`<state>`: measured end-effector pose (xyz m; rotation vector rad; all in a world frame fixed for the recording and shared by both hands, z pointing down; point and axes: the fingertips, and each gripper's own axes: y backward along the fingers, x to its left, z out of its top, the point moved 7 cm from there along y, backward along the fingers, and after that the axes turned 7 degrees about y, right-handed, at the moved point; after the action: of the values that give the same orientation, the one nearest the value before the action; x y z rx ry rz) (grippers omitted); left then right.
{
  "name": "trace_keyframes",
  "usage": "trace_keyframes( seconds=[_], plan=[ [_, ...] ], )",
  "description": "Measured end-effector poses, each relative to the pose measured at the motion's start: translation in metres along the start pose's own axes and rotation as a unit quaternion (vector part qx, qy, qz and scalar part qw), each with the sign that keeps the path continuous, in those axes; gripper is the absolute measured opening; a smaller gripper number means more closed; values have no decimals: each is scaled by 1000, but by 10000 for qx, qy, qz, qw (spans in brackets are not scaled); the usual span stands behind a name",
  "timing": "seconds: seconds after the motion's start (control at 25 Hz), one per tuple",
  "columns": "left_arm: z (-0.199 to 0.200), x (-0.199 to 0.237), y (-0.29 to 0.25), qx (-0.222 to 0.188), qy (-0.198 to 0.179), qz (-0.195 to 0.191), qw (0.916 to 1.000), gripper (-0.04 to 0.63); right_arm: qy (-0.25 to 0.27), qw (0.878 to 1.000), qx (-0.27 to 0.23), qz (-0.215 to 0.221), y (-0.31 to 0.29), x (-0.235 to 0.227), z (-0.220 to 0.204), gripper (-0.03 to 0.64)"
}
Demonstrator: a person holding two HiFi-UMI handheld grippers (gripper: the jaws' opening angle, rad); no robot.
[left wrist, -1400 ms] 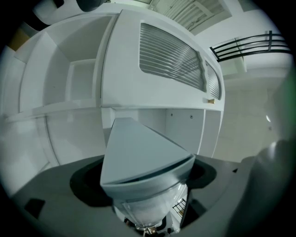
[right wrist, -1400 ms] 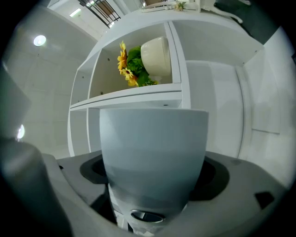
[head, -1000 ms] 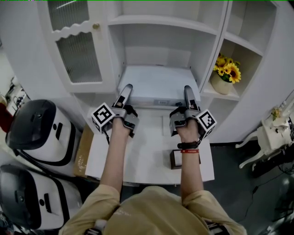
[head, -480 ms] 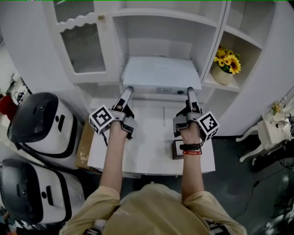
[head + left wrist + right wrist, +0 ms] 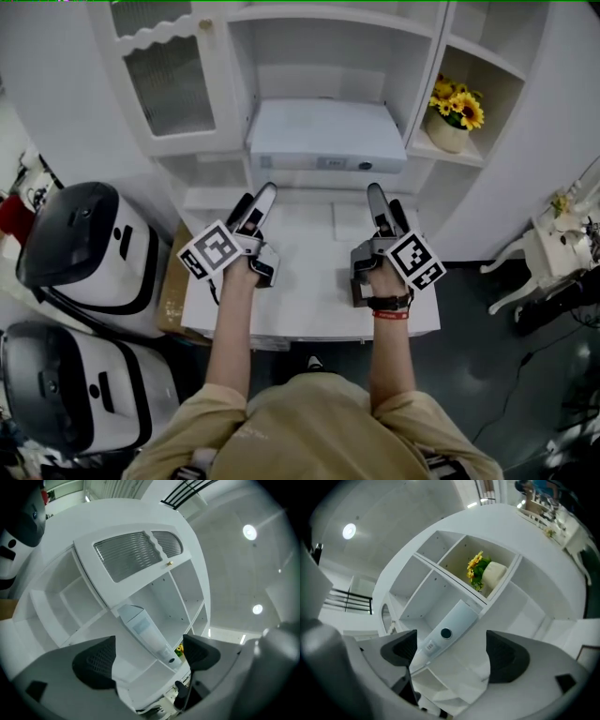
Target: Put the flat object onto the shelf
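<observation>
Flat object (image 5: 326, 134) on shelf (image 5: 309, 180), label unreadable | left claw (image 5: 255, 198) apart, empty | right claw (image 5: 384, 202) apart, empty

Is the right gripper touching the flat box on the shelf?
Apart. The head view shows white surface between the right gripper and the flat box; the right gripper view shows open jaws holding nothing.

No legible text anywhere, small label (image 5: 331, 162) on the flat white box (image 5: 327, 131) front too blurred to read
</observation>
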<state>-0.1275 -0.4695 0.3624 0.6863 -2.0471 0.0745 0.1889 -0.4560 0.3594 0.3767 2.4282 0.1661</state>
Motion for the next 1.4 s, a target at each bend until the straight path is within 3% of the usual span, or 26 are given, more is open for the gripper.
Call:
trace_keyframes(
  seconds=[0.2, 0.32, 0.52, 0.8, 1.12, 1.4],
  plan=[
    [-7, -9, 5, 114, -818, 218, 9963, 453, 831, 9962, 258, -12, 8, 11, -2, 471],
    [-14, -12, 5, 189, -1249, 326, 9915, 420, 1261, 9913, 384, 5, 12, 15, -6, 424],
    [-17, -18, 1, 191, -2106, 577, 9757, 364, 2036, 9778, 492, 79, 7, 32, -9, 378],
    [-19, -20, -8, 126, -2869, 817, 9544, 281, 2578, 9647, 546, 16, -4, 38, -12, 322],
    [-18, -23, -25, 69, -3308, 829, 9400, 255, 2780, 9591, 542, 12, -23, 37, -12, 310],
    [-16, -22, -44, 56, -3461, 789, 9349, 242, 2910, 9555, 482, 46, -40, 32, -7, 278]
  ],
)
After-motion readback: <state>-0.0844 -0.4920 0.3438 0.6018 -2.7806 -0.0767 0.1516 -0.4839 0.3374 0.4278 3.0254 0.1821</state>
